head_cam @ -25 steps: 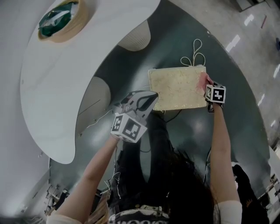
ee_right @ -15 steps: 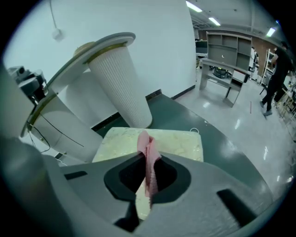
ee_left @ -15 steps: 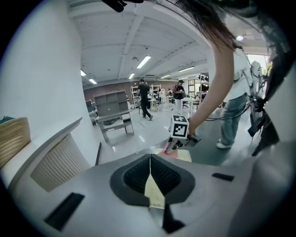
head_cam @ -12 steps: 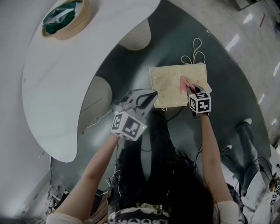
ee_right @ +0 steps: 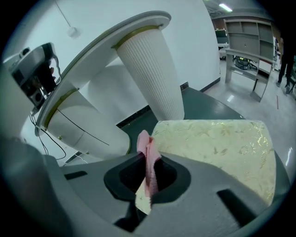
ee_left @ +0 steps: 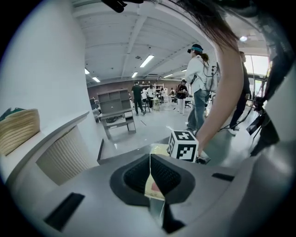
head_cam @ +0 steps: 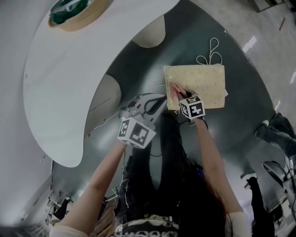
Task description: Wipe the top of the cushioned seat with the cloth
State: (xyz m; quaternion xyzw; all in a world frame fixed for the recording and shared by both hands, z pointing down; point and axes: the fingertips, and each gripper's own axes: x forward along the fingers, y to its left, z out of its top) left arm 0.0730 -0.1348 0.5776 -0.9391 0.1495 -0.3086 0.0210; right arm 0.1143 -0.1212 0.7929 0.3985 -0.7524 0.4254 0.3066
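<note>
The cushioned seat (head_cam: 201,83) is a cream, patterned rectangle on the dark green floor. My right gripper (head_cam: 178,95) is shut on a pink cloth (head_cam: 174,89) and presses it onto the seat's left end, near the front corner. The right gripper view shows the cloth (ee_right: 147,152) standing up between the jaws of the right gripper (ee_right: 148,175), with the seat (ee_right: 217,143) stretching away to the right. My left gripper (head_cam: 159,101) hangs just left of the seat, off its surface, jaws together and holding nothing. Its own view shows the left gripper (ee_left: 151,178) aimed at the right gripper's marker cube (ee_left: 183,146).
A curved white table (head_cam: 69,69) fills the left, with a woven basket (head_cam: 76,11) on it and ribbed white pedestals (head_cam: 150,34) beneath. A looped cord (head_cam: 210,53) lies behind the seat. Another person's feet (head_cam: 273,129) are at the right. People and a shelf cart (ee_left: 115,109) stand far off.
My right gripper has drawn the pink cloth across the seat top from its right edge to its left end. The left gripper has hardly moved.
</note>
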